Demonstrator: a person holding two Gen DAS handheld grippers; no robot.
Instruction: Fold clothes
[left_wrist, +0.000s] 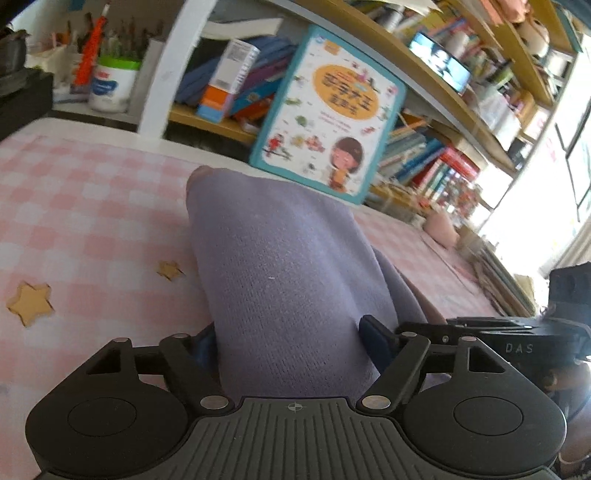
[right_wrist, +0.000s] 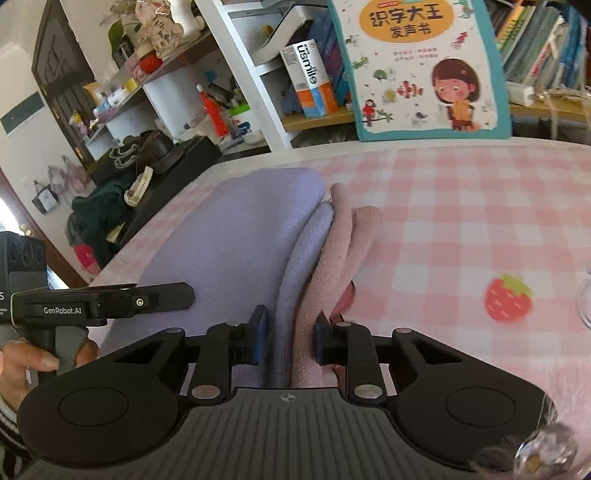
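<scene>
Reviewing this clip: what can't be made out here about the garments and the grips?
- Left wrist view: the lilac garment fills the gap of the left tongs and hides its pads' contact; pink garment almost hidden behind it.
- Right wrist view: right tongs straddle lilac and pink garment folds; layers gripped unclear.
- Both views: garment type unreadable.

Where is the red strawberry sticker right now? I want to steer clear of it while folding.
In the right wrist view, the red strawberry sticker lies on the pink checked tablecloth, right of the pink knit garment.
</scene>
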